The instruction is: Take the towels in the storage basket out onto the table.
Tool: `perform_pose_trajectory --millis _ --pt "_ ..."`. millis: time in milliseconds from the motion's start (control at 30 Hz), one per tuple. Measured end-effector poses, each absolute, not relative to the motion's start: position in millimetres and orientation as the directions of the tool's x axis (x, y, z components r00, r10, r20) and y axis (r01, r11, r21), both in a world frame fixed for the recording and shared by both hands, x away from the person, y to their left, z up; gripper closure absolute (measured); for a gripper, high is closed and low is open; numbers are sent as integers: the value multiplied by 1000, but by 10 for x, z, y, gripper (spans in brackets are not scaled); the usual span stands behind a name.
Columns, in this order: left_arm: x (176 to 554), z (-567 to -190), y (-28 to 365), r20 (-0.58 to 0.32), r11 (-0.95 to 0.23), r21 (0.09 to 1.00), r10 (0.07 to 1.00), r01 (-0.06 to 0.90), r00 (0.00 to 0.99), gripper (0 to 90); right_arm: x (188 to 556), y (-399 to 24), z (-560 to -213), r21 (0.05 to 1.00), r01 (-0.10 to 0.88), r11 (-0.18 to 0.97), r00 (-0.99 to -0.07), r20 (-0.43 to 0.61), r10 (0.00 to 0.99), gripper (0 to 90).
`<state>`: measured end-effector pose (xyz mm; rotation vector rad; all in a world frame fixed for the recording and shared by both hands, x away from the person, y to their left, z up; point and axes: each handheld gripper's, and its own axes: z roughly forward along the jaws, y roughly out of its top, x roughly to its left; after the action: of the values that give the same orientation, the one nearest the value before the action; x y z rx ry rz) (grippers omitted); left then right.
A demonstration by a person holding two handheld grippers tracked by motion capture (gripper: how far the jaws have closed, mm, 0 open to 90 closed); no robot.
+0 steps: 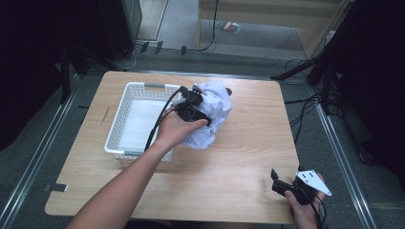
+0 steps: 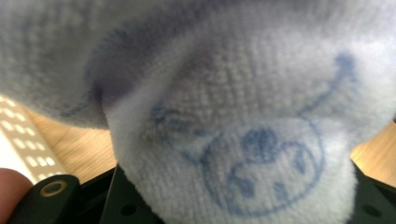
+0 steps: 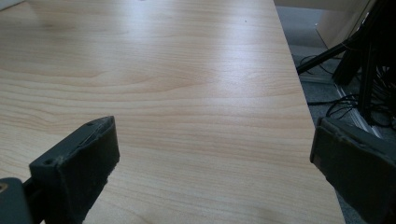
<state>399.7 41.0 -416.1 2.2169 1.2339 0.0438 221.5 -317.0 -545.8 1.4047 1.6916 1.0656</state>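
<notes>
right claw (image 1: 279, 182) at 5 o'clock, near tabletop (image 1: 239, 157) edge — jaws wide apart, nothing between | left claw (image 1: 200, 107) near 12 o'clock of centre — clamped on crumpled pale-blue towel (image 1: 210, 119), cloth bunched between jaws | towel on tabletop, touching white basket's (image 1: 119, 119) right rim, basket at 10 o'clock

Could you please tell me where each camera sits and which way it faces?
High view: above the table, looking down; forearm, both hands, left claw on towel, basket.
Left gripper view: on the left claw, facing the towel.
Right gripper view: on the open right claw, facing the tabletop.
Shared: the towel.
</notes>
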Motion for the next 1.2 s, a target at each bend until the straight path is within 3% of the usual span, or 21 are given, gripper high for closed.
perform_pose_trajectory --millis 267,700,967,1200 --pt "3978 -4441 287 -285 -364 530 774 766 565 535 2216 -3168 -5458 903 423 78 -183 0 983 12" --pt "3947 -4789 55 -275 -404 486 771 775 574 461 2222 -3164 -5459 901 427 78 -180 0 984 12" --pt "3888 -4869 -38 -219 -433 463 790 773 573 141 2223 -3163 -5459 900 429 79 -181 -1 984 12" --pt "3853 -4788 -5 -219 -414 492 792 766 570 85 2224 -3162 -5459 900 429 80 -180 -1 984 12"
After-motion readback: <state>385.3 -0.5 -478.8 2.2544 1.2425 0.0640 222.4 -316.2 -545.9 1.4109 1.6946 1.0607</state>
